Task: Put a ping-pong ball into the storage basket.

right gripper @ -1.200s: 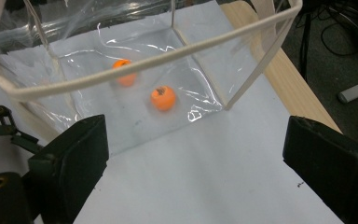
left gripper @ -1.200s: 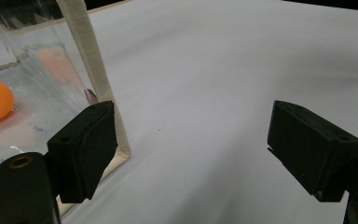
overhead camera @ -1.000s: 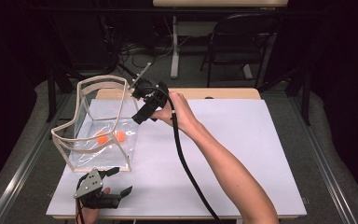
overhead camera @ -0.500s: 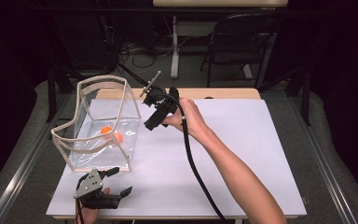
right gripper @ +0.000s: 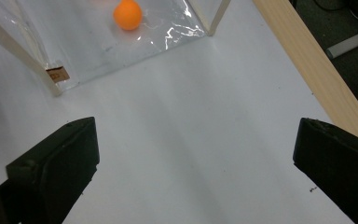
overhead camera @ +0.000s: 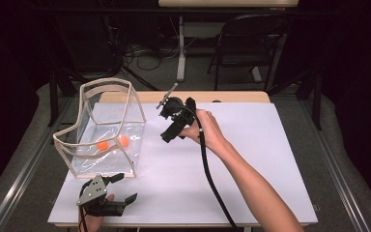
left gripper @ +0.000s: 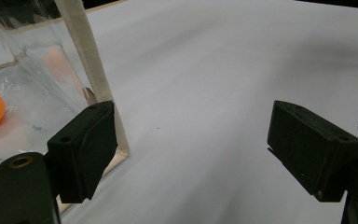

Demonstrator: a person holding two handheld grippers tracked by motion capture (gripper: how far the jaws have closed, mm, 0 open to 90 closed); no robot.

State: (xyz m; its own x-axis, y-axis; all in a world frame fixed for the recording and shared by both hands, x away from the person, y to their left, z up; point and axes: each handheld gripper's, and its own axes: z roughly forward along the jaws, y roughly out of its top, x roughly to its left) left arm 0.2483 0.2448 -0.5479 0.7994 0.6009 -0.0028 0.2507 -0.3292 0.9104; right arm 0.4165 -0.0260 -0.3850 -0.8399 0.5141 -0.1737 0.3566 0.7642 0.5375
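Over at the left, the left tongs (overhead camera: pixel 121 189) rest released at the counter's (overhead camera: pixel 270 159) near edge, just in front of the clear bag (overhead camera: pixel 108 130) holding two orange balls (overhead camera: pixel 110 143). Right of the bag, bare white counter lies open. The right tongs (overhead camera: pixel 168 137), jaws just spread wide and empty, hang tilted down toward it.
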